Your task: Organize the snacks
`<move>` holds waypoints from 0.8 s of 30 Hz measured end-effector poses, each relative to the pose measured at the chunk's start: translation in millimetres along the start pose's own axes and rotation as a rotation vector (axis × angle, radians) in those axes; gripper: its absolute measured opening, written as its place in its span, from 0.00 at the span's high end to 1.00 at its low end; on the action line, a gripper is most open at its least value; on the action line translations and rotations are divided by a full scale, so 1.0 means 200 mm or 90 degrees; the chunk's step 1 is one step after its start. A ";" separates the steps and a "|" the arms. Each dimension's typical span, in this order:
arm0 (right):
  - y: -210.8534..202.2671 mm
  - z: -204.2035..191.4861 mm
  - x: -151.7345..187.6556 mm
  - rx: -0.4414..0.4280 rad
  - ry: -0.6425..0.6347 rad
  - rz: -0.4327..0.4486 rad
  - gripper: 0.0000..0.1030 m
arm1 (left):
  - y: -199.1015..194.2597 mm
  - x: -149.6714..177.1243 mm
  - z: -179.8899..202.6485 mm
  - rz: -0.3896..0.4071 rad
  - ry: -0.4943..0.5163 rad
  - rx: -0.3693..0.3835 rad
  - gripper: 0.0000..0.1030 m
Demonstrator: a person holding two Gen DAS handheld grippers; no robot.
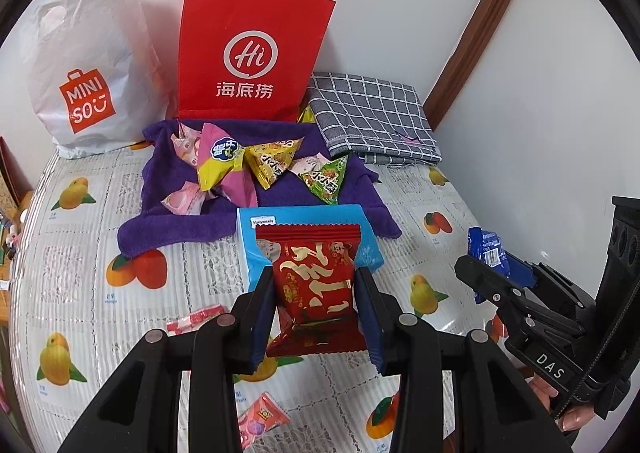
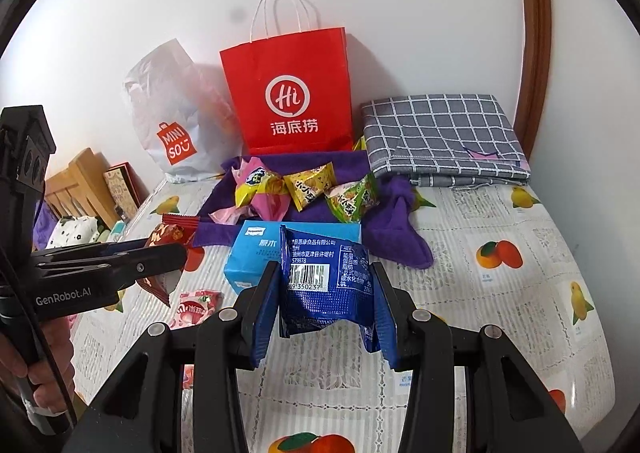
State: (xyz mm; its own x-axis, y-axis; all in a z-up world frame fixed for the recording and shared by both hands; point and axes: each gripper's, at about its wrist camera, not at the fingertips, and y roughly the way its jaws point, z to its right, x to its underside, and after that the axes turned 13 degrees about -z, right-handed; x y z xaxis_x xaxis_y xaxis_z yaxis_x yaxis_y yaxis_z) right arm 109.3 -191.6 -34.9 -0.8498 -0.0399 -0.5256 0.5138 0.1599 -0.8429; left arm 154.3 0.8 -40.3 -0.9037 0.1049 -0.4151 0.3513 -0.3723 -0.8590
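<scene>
Clamping a red foil snack packet with gold lettering (image 1: 316, 285), the left hand-held gripper (image 1: 316, 293) is holding it up off the surface, blue pads pressing on both sides of the packet. Right hand-held gripper (image 2: 326, 289) is gripping a dark blue foil snack packet with a barcode (image 2: 326, 277) the same way, pads squeezing its 2 edges, packet lifted clear of the surface. Both packets are hanging in front of a light blue rectangular tissue pack (image 1: 304, 219), which is lying on the fruit-print plastic tablecloth (image 1: 80, 253) just beside the near edge of a purple fleece towel (image 1: 192, 225). Sitting on that towel is a pile of small wrapped snacks: yellow triangular pouch (image 1: 272, 161), green triangular pouch (image 1: 328, 177), pink-and-yellow wrapped candy bag (image 1: 224, 161), pale pink wrapped sweet (image 1: 182, 201). Lying loose on the tablecloth near the left hand-held gripper are a red-and-white wrapped candy (image 1: 192, 319) and a pink snack sachet (image 1: 262, 419). Standing against the white wall behind the towel are a red paper carrier bag with white rope handles (image 1: 252, 53) and a white Miniso plastic bag (image 1: 92, 65). Folded grey checked cloth (image 1: 372, 117) is lying right of the red bag.
</scene>
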 end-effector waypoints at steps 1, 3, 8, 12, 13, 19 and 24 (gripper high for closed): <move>0.01 0.00 -0.01 -0.001 0.000 -0.001 0.58 | 0.00 -0.01 0.00 0.001 -0.001 0.000 0.64; 0.02 0.00 -0.04 -0.003 -0.002 -0.002 0.58 | 0.00 -0.03 -0.01 0.003 -0.003 0.000 0.64; 0.04 0.00 -0.10 -0.005 -0.007 0.003 0.58 | 0.00 -0.10 -0.03 0.009 -0.007 -0.002 0.64; 0.06 -0.01 -0.17 -0.006 -0.017 0.007 0.58 | 0.01 -0.16 -0.05 0.015 -0.012 -0.001 0.64; 0.07 -0.01 -0.18 -0.006 -0.019 0.007 0.58 | 0.02 -0.18 -0.06 0.016 -0.012 0.000 0.64; 0.12 0.00 -0.27 -0.005 -0.032 0.011 0.58 | 0.04 -0.27 -0.09 0.021 -0.014 0.007 0.64; 0.16 0.03 -0.35 -0.001 -0.034 0.016 0.58 | 0.05 -0.34 -0.14 0.028 -0.024 0.005 0.64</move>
State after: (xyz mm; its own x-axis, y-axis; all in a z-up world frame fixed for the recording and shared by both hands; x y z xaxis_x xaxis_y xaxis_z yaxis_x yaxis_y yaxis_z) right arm 186.0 -189.8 -25.0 -0.8293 -0.0882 -0.5519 0.5344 0.1637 -0.8292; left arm 225.5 15.3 -30.0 -0.8965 0.0534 -0.4399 0.3886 -0.3823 -0.8383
